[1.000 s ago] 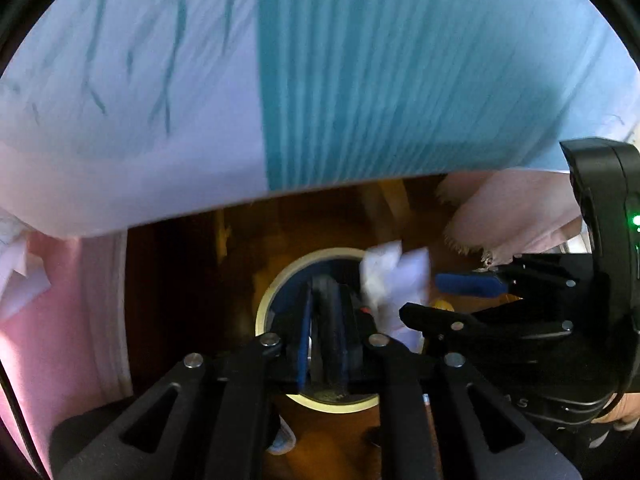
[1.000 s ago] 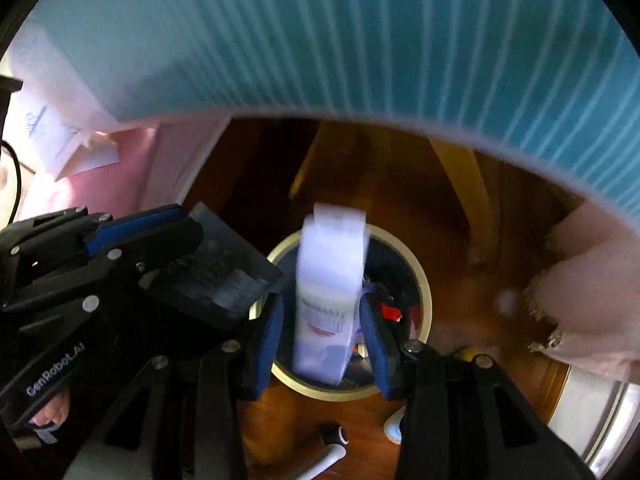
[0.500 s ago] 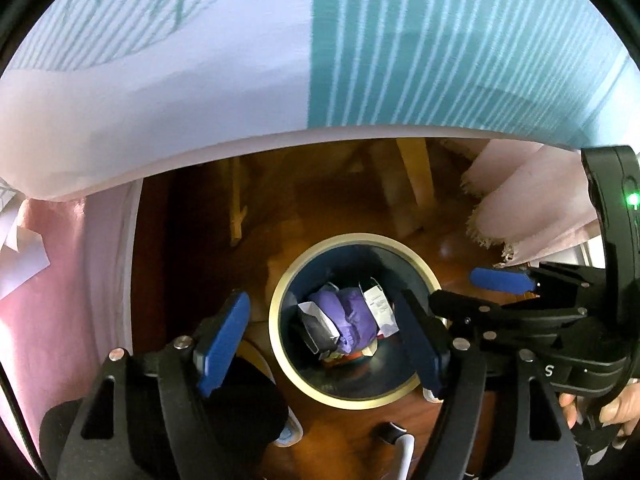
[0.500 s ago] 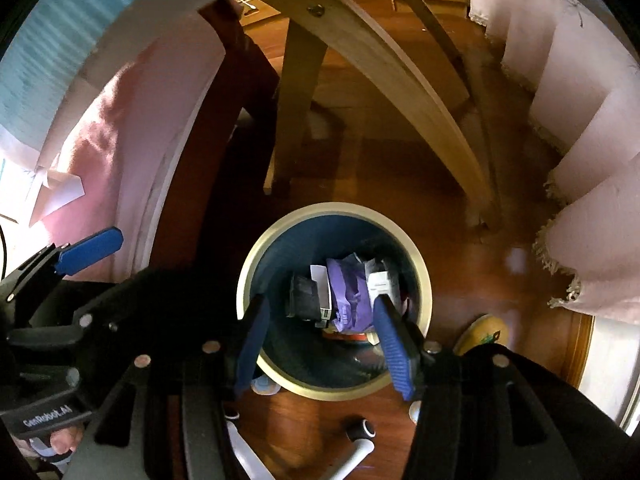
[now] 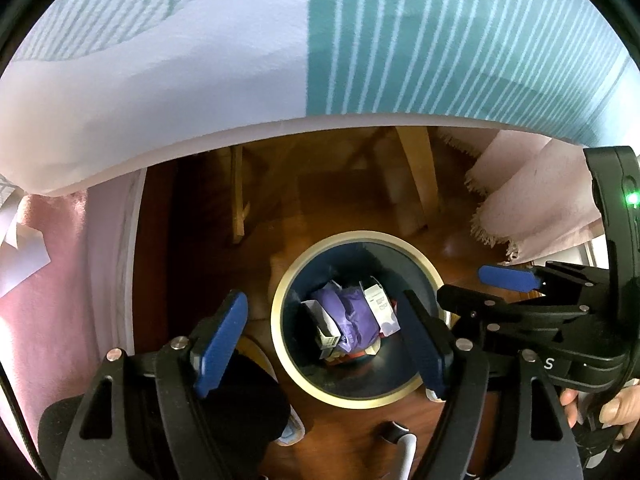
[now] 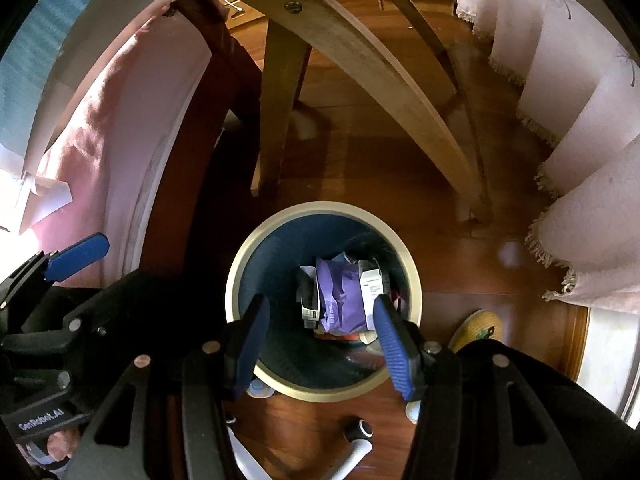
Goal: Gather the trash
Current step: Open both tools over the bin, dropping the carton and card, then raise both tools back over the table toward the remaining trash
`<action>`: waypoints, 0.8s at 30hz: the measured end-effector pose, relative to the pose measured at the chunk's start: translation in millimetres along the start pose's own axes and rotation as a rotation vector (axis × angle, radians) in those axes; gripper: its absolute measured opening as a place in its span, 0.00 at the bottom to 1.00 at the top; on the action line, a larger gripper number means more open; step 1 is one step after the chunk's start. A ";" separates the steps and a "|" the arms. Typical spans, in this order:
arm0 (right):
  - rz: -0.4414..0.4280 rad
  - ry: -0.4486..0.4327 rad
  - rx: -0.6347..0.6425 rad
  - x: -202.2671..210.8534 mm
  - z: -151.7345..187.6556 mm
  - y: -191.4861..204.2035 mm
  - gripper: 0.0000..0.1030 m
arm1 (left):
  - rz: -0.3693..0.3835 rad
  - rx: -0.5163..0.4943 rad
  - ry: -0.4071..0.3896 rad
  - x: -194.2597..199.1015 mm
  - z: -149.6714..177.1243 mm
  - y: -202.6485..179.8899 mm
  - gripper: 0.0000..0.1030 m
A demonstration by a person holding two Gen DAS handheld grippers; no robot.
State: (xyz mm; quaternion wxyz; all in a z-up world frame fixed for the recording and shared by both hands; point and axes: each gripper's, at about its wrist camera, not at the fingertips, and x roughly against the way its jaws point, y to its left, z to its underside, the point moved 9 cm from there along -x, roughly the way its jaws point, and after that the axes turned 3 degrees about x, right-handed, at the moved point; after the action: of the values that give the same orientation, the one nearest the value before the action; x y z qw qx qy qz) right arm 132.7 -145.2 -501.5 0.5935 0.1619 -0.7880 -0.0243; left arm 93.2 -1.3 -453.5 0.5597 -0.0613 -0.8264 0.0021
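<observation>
Both views look steeply down at a round dark-blue waste bin with a cream rim (image 5: 280, 292) standing on a red-brown wooden floor (image 6: 480, 272).

Left wrist view, L to R: pink cloth (image 5: 60, 300) hangs at the far left, w/ a teal-and-white striped tablecloth (image 5: 440, 40) across the top. The left gripper (image 5: 328, 344) sits above the bin, blue pads spread wide, one either side of the rim in the frame, nothing btwn them. In the bin: a small black-and-white box (image 5: 326, 322), a crumpled purple wrapper (image 5: 356, 316) in the middle, a white carton w/ print (image 5: 380, 304) on its right. Far right, the other black tool w/ a green light, a hand (image 5: 608, 404) on its handle.

Right wrist view, L to R: left tool's blue pad at the far left edge, then pink cloth, then pale curved wooden table legs (image 6: 380, 72). The right gripper (image 6: 320, 340) is over the bin, jaws well apart, empty, pads not touching anything. Same trash lies inside, below the pads. A yellow-green slipper (image 6: 478, 326) sits just right of the bin; fringed pale-pink curtains (image 6: 592, 220) at the right.
</observation>
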 end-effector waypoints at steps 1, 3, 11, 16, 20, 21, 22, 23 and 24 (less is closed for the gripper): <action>0.003 -0.001 0.002 0.5 -0.1 0.1 0.53 | 0.001 0.002 -0.002 0.5 0.1 -0.1 0.73; 0.004 -0.008 0.010 2.8 -0.2 1.7 0.53 | 0.005 0.005 -0.010 2.4 -1.0 0.4 0.73; -0.002 -0.036 0.017 19.8 3.9 8.0 0.53 | 0.023 -0.005 -0.067 20.6 -5.1 0.6 0.73; -0.023 -0.074 0.023 42.1 11.8 18.0 0.53 | 0.041 -0.031 -0.111 45.2 -3.6 -4.7 0.73; -0.025 -0.123 0.073 69.4 19.7 29.8 0.53 | 0.065 -0.040 -0.146 72.3 -0.6 -6.5 0.73; -0.025 -0.145 0.095 79.0 20.8 34.3 0.53 | 0.069 -0.044 -0.163 81.8 -0.8 -6.3 0.73; -0.025 -0.165 0.112 87.6 21.0 37.8 0.53 | 0.072 -0.047 -0.183 92.6 -1.7 -5.7 0.73; -0.024 -0.190 0.131 97.7 20.9 41.1 0.53 | 0.078 -0.049 -0.204 103.2 -2.9 -5.5 0.73; -0.027 -0.221 0.156 109.9 20.4 45.8 0.53 | 0.081 -0.049 -0.223 111.7 -5.5 -5.0 0.73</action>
State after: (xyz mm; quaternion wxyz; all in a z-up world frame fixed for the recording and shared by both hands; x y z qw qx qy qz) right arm 76.4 -136.2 -395.0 0.4881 0.2142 -0.8460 0.0114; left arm 56.9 5.0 -347.9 0.4623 -0.1077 -0.8801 0.0112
